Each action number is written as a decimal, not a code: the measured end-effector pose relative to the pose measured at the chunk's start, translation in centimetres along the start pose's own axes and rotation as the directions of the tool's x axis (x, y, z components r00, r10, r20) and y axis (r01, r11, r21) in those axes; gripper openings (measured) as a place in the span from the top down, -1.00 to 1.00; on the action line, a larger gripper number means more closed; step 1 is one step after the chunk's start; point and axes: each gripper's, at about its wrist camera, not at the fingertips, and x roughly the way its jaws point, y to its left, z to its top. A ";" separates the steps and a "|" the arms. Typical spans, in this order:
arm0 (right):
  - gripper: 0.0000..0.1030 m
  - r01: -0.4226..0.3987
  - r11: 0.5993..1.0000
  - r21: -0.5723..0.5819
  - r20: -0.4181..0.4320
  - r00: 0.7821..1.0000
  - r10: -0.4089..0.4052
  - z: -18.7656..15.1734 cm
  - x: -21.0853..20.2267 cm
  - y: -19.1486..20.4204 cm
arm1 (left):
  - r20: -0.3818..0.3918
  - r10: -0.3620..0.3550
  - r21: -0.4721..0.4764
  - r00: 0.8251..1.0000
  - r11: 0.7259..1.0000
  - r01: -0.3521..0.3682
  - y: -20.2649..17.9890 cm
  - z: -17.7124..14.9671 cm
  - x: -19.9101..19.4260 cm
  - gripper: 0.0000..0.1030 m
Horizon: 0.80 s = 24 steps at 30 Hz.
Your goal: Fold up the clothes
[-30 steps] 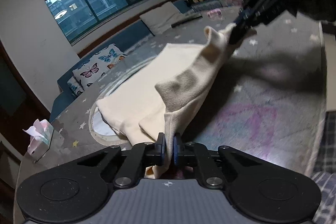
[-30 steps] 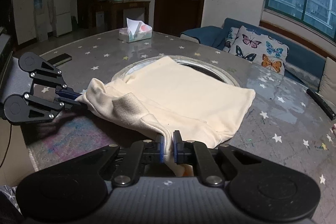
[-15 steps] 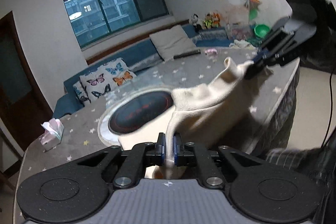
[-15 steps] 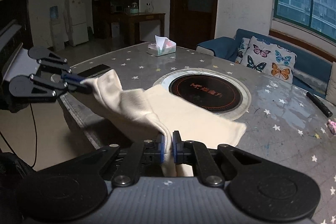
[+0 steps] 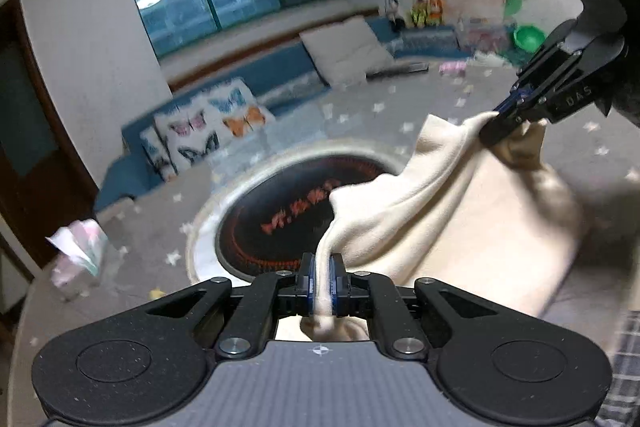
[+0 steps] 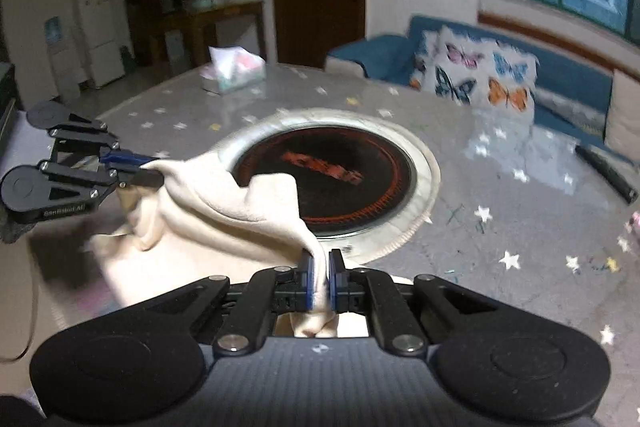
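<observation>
My left tongs (image 5: 322,281) and right tongs (image 6: 319,279) each pinch an edge of the cream garment (image 5: 440,211); it sags between them, lower right of frame, above the worktop (image 6: 500,211). Soft, light, droopy, so I'd grip corners.

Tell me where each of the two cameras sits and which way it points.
Left wrist: on the left tool, looking across the table toward the window and sofa; the right tool shows at upper right.
Right wrist: on the right tool, facing the door and cabinet; the left tool shows at left.
Shared: the cream garment pinched by both, the round dark inset, the tissue box.
</observation>
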 end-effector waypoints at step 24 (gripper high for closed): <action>0.58 -0.048 0.992 0.118 0.006 0.999 0.047 1.5 5.6 0.2 | -0.052 -0.074 -0.244 0.996 0.968 0.059 1.4 2.1 3.1 0.49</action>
